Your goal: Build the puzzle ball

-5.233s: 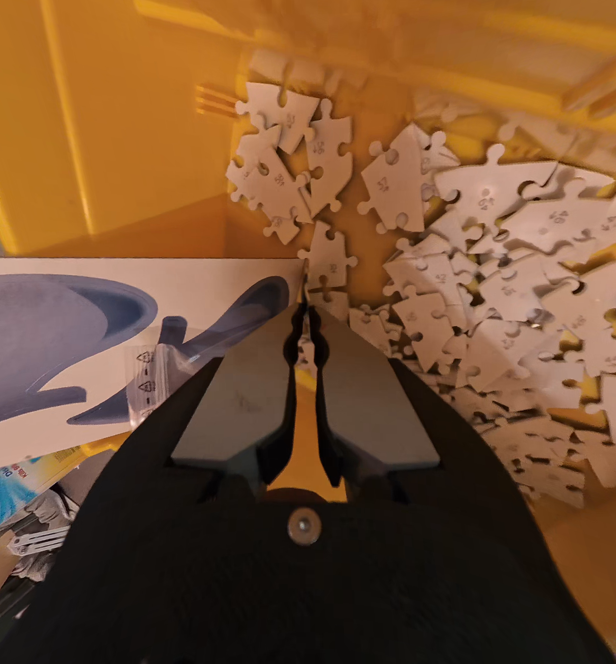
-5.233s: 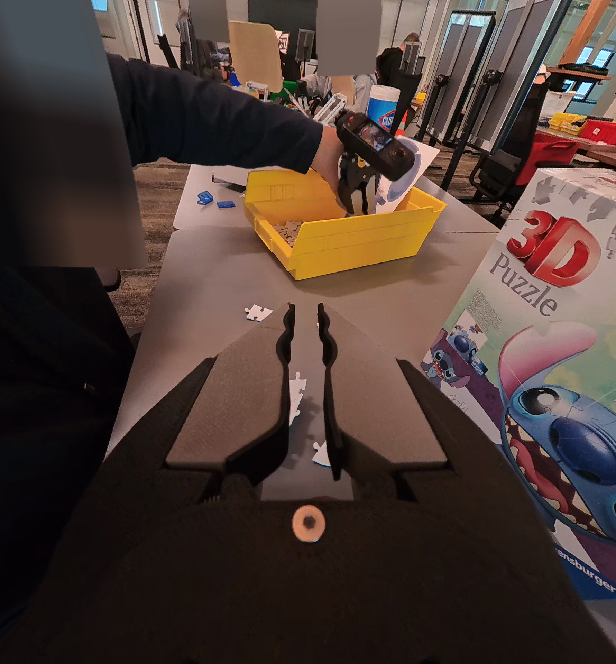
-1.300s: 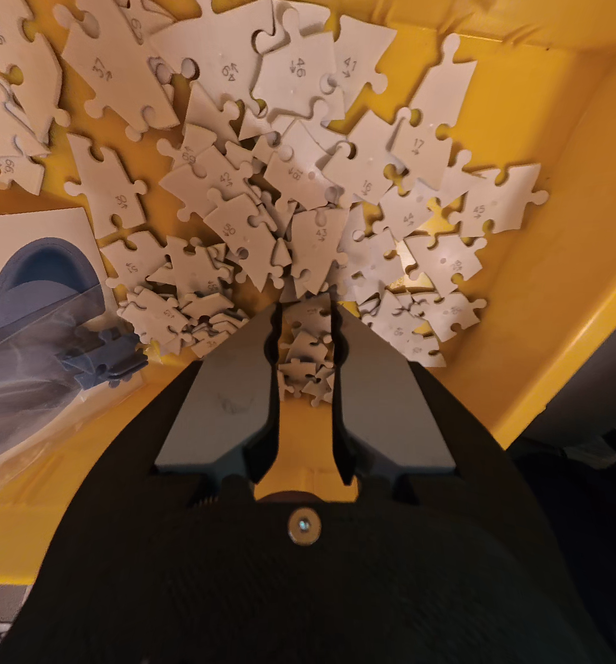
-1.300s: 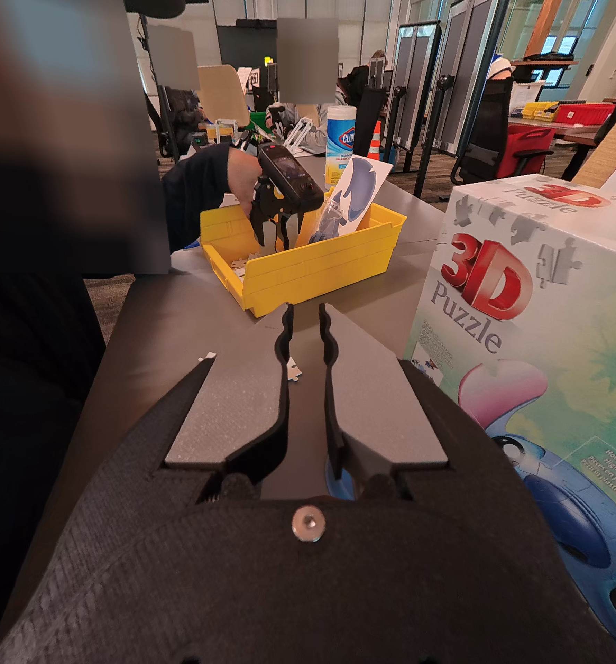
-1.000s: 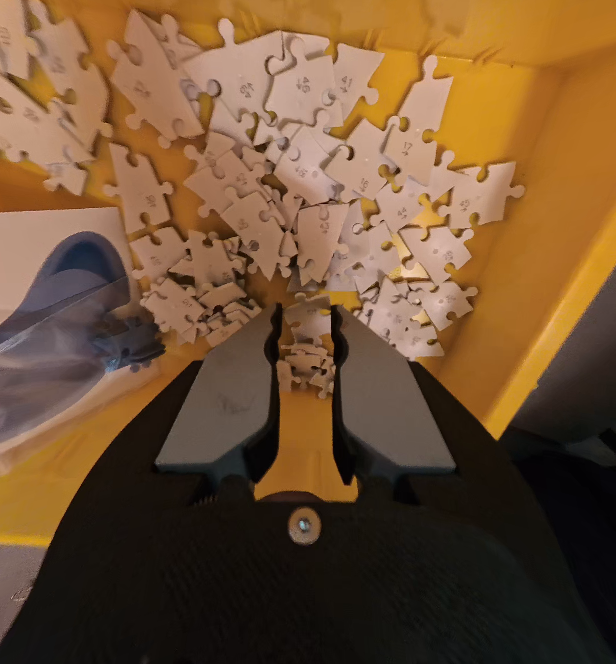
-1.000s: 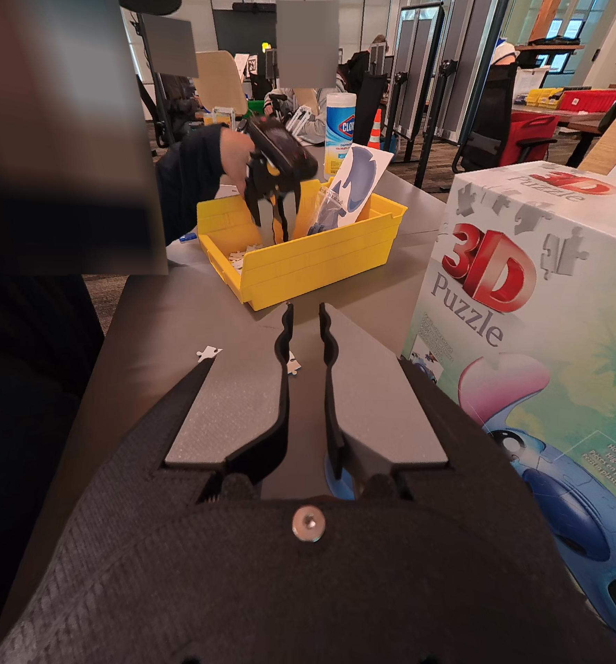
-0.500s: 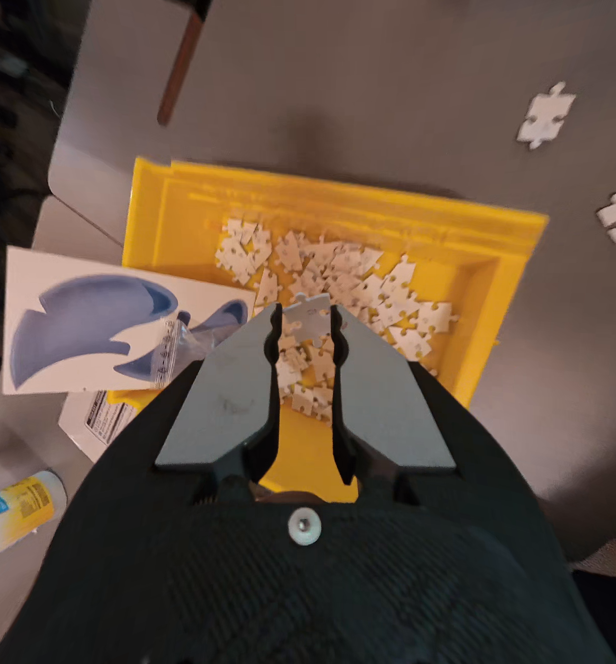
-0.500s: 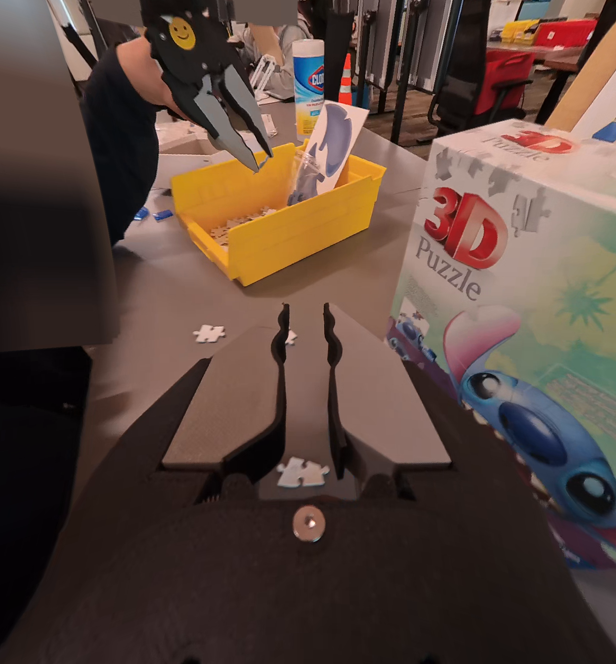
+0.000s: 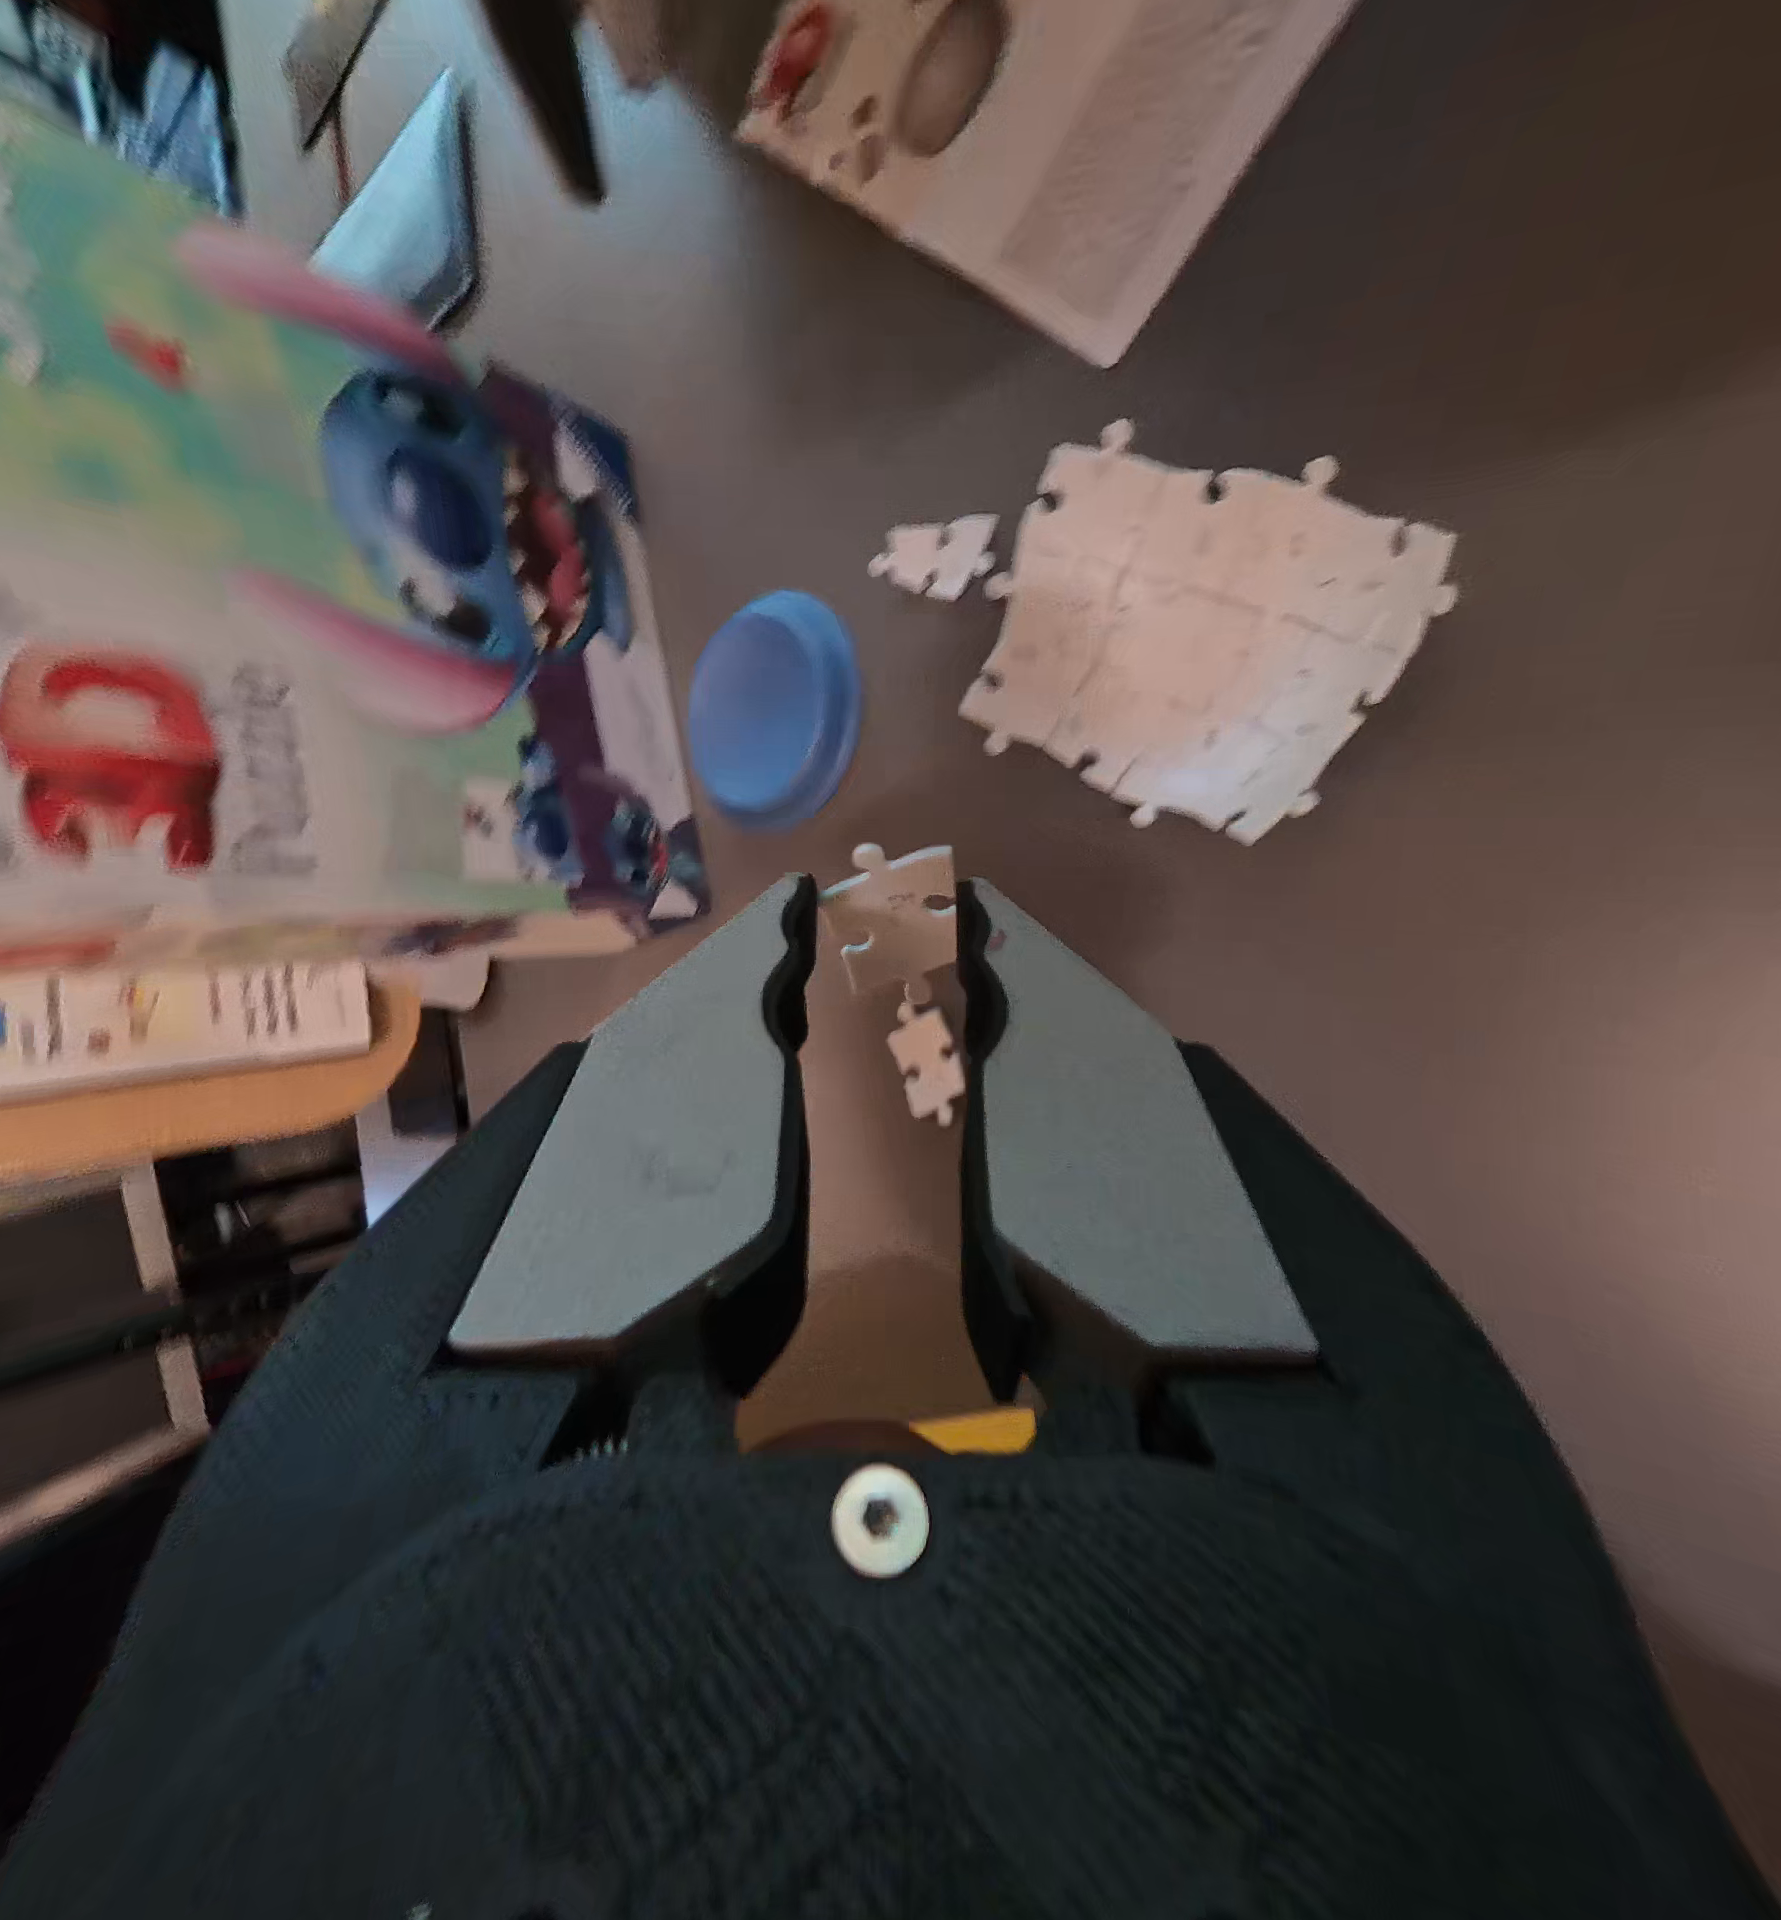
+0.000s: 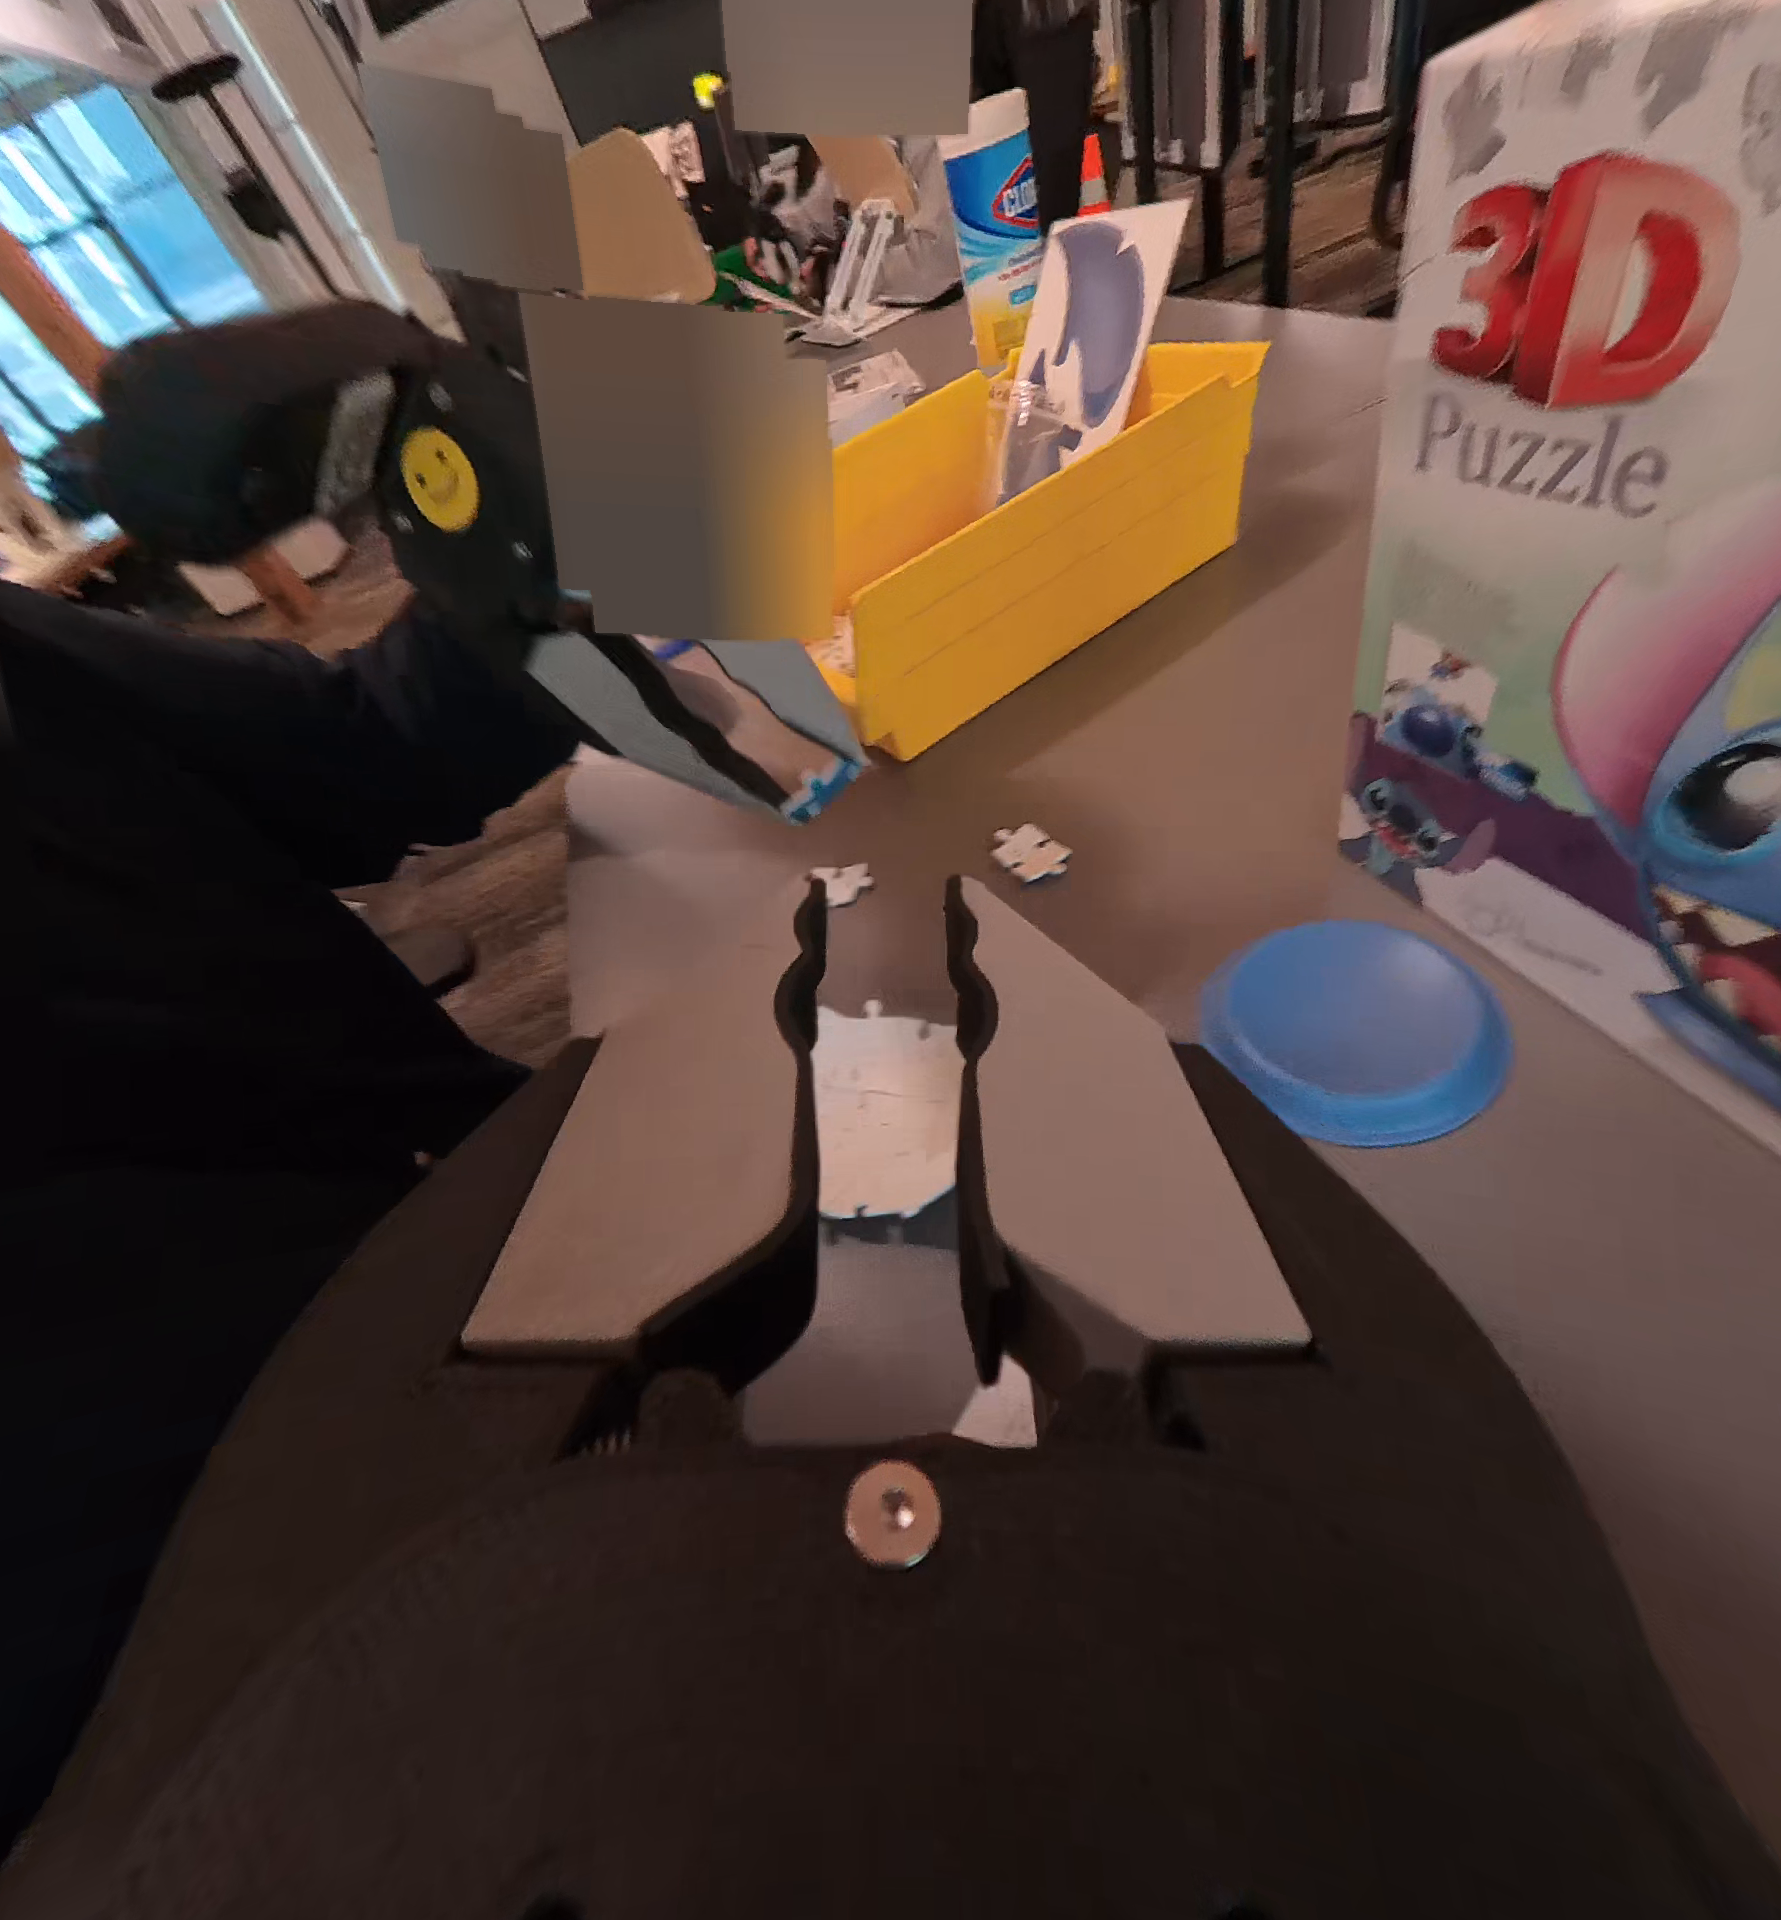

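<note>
My left gripper [image 9: 886,894] is shut on a white puzzle piece [image 9: 896,930] and holds it above the grey table [image 9: 1488,1039]. An assembled flat patch of pieces [image 9: 1208,644] lies face down ahead of it, beside a blue round stand [image 9: 774,709]. My right gripper [image 10: 881,883] is open and empty, low over that patch [image 10: 881,1091]. The right wrist view also shows the left gripper [image 10: 813,795] with the piece's blue edge at its tips. The stand [image 10: 1359,1039] is to the right.
The puzzle box [image 10: 1613,623] stands at the right, and also shows in the left wrist view [image 9: 242,623]. A yellow bin [image 10: 1042,582] with more pieces sits farther back. Loose pieces [image 10: 1031,854] [image 9: 936,556] lie on the table. A white leaflet [image 9: 1052,156] lies beyond the patch. The tips of one gripper are about 12 cm away from the tips of the other.
My left gripper closed on a piece in the yellow bin, lifted it out and carried it over the table near the blue stand. My right gripper moved over the assembled patch and its jaws widened a little.
</note>
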Demonstrator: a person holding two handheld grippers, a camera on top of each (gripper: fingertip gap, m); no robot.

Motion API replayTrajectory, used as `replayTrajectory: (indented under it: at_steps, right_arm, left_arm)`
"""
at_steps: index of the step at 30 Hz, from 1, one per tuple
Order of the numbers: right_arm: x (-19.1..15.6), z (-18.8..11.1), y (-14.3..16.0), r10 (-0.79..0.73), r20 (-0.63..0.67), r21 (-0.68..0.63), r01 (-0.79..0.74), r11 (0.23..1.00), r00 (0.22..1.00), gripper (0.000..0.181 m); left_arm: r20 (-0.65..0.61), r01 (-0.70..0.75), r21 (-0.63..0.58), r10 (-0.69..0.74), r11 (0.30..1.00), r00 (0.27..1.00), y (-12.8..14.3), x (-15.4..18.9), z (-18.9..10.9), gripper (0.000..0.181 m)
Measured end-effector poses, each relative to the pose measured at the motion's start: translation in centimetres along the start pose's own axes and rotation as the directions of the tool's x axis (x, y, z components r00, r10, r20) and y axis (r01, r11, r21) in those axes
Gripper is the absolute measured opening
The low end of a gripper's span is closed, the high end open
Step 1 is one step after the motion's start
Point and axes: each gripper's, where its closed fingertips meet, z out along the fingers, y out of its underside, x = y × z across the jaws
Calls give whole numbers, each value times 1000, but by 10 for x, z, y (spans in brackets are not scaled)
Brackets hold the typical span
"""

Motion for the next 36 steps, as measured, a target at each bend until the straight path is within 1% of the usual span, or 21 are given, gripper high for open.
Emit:
replayTrajectory:
  at_steps: [2,3,6,8,9,11,15,17,20,25,26,29,31,32,34,36]
  right_arm:
    - [-13,2,7,38,67,9,-39,999,997,22]
    - [-19,4,11,54,94,8,-55,998,994,23]
    - [-28,13,26,98,115,-18,-96,995,989,23]
    - [-32,21,34,144,114,-32,-141,989,983,23]
    - [-33,24,37,170,111,-30,-167,985,979,23]
    - [-31,28,41,224,87,-22,-223,975,971,23]
    - [-8,29,46,294,-23,21,-294,956,955,26]
    - [-4,30,46,302,-34,25,-301,953,953,27]
    - [6,34,52,273,-105,-7,-275,961,956,24]
    - [10,41,61,286,-91,-48,-291,955,954,10]
    - [11,42,62,289,-88,-53,-294,954,953,9]
    - [13,46,60,317,-57,-30,-319,947,947,10]
    - [15,48,59,316,-50,-26,-318,948,947,0]
    - [15,49,60,311,-55,-29,-313,949,949,0]
    - [16,50,62,305,-58,-40,-308,951,950,0]
    - [14,52,64,314,-49,-53,-316,947,948,0]
  left_arm:
    - [-20,-112,49,113,993,993,-14,16,15,25]
    - [-6,-166,73,166,983,986,-21,19,20,25]
    - [83,-322,109,314,940,946,-34,18,33,25]
    - [159,-375,66,361,925,919,-35,8,42,25]
    - [167,-384,35,373,923,913,-33,6,48,25]
    - [181,-395,17,385,919,905,-35,4,55,25]
    - [231,-415,2,404,910,885,-46,-2,63,25]
    - [245,-432,-7,420,902,874,-52,-4,64,25]
    - [244,-449,-5,436,894,866,-60,-2,66,25]
    - [219,-432,-10,424,902,879,-60,-1,68,25]
    - [218,-423,-8,414,906,883,-61,-1,68,25]
    - [231,-431,-17,422,902,876,-62,-2,67,25]
    - [239,-440,-22,432,898,870,-62,-2,66,25]
    - [235,-436,-26,429,900,872,-61,-2,67,25]
    - [213,-408,-16,402,913,891,-59,0,67,25]
    - [170,-338,21,330,941,928,-58,4,66,25]
